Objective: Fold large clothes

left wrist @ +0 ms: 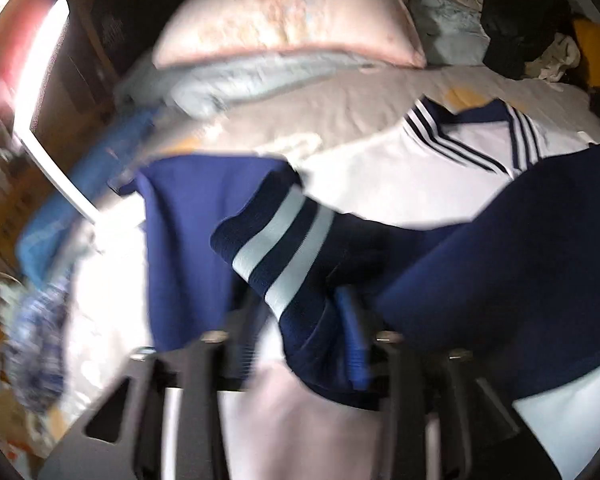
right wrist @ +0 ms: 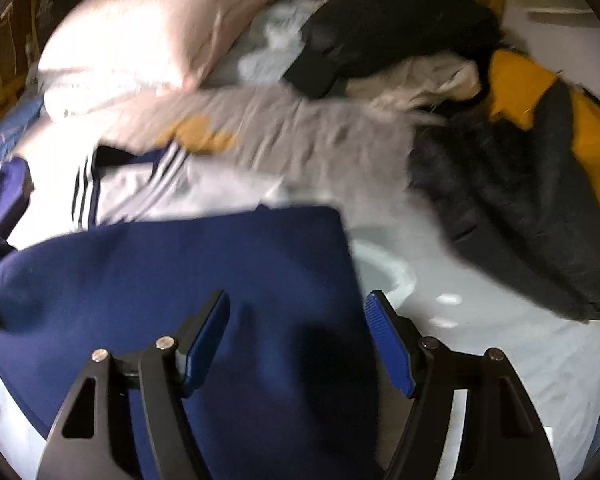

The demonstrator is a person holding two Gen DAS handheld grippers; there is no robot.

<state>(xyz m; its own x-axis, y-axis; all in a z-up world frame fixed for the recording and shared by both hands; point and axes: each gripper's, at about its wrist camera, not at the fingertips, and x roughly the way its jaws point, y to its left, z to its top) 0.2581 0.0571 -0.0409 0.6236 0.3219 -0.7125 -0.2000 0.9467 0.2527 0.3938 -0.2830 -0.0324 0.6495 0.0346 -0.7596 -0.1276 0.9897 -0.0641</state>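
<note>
The big white and blue top lay flat on the bed, with its striped collar at the far end, near the pink pillow. Both blue sleeves were folded in over the white body.

The left gripper sat right at the striped cuff of one sleeve. The cuff draped over the gripper and hid most of it. One blue pad showed beside the cloth, but I could not tell if the gripper was squeezing the cuff or had let it go. That sleeve ran from the cuff away to the left of the picture.

The right gripper hung just above the other blue sleeve. It was spread wide and held nothing. The sleeve's straight edge lay between its two pads, closer to the right one, and ran away toward the collar.

So each hand had its own sleeve close by. The left was nearer to a hold, I think. A pile of dark clothes lay off to the right, well apart from the top.
</note>
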